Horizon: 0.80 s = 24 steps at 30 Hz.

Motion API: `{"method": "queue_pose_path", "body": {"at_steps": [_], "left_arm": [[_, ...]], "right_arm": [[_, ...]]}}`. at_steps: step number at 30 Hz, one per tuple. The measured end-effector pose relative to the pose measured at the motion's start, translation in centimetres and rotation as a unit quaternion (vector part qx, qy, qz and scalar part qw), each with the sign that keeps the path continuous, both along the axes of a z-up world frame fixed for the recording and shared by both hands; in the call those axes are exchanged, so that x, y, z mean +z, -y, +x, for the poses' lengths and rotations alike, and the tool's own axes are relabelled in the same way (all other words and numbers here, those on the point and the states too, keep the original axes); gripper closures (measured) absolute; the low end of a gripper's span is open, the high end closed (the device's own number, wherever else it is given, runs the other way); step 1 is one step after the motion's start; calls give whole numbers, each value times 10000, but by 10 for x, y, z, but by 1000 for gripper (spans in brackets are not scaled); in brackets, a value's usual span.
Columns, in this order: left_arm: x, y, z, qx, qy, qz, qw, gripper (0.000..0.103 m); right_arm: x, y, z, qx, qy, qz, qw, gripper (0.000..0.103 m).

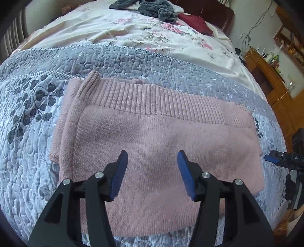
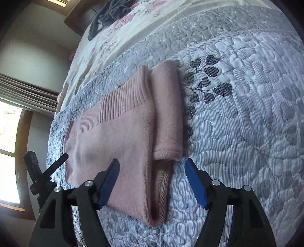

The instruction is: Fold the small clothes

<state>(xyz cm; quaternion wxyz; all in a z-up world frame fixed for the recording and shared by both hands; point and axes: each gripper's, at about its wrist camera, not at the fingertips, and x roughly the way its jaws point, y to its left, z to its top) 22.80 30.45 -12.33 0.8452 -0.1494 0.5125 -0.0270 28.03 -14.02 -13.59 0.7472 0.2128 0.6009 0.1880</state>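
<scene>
Open quilt [image 2: 247,123] lies bare to the right of the folded pink sweater [image 1: 152,142]. Farther up the bed, a grey clothes heap [image 1: 152,7] and a maroon cushion [image 1: 197,22] block the way.

Quilted grey bed [image 1: 133,62], floral sheet [image 1: 106,26], wooden shelves [image 1: 269,76], bright window [image 2: 7,144], pale walls.

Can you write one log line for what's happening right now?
folded pink sweater flat on grey quilt | left gripper open, holding nothing | right gripper open, holding nothing

Both the left gripper [image 1: 152,157] and right gripper [image 2: 152,165] hover with jaws spread wide, holding nothing.
</scene>
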Motion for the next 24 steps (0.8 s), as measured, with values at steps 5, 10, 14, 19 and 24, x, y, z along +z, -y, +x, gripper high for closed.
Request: {"method": "queue_pose_path", "body": {"at_steps": [5,10,14,19,24], "left_arm": [[-19,-4,11,35,-211,-74,9997,49],[-31,-9,14,28,-253,-172,9995,49],[-33,-7,16,-69,-248,-106,9996,48],[-35,-8,14,-101,-223,-124,9996,48],[-37,-6,14,-146,-210,-48,9997,48]], "right_arm": [[-24,2,12,113,-169,281,9994,31],[-31,-6,20,109,-29,459,9989,33],[-37,-13,26,100,-34,440,9990,67],[-47,-11,23,-24,-21,566,9984,78],[-51,-6,19,-87,-38,602,9981,79]]}}
